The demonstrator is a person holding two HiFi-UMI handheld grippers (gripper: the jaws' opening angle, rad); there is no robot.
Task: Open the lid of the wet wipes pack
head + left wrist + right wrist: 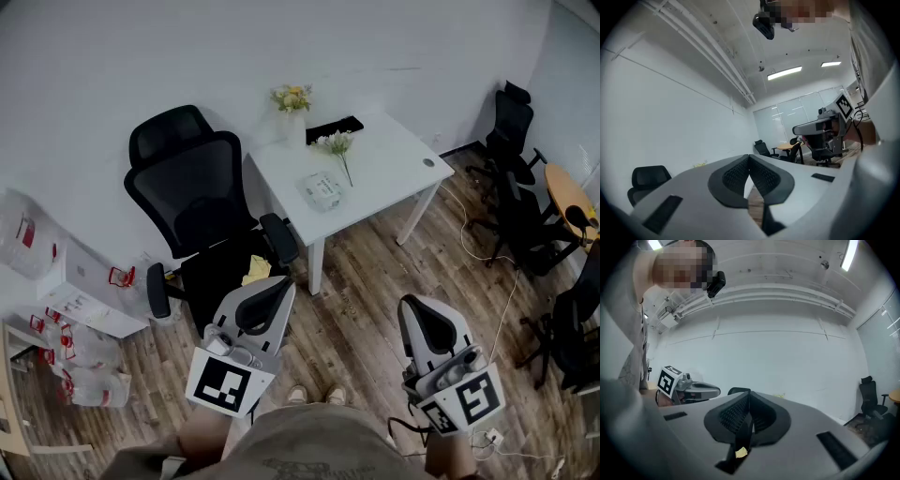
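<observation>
We stand on a wood-plank floor (375,281), well back from a white table (394,155) set against the wall. A black mesh office chair (192,202) is just to the table's left, with something yellow (256,270) on its seat. Further left are clear plastic bins with red latches (28,236); we cannot tell what is in them.

Our left gripper (274,292) and right gripper (417,317) are held low over the floor. On each, the ribbed pads are pressed together with nothing between them.

At the back of the table, a pale vase (296,125) holds yellow flowers (292,97). A white-flowered sprig (337,145) lies loose on the tabletop. The wet wipes pack (322,190) lies flat near the table's front left corner, well apart from both grippers.

Only the head view shows the pack and the table. The left gripper view instead shows lit ceiling strips (784,73) and the right gripper from the side. The right gripper view shows the bare wall and the left gripper's marker cube (669,379).
</observation>
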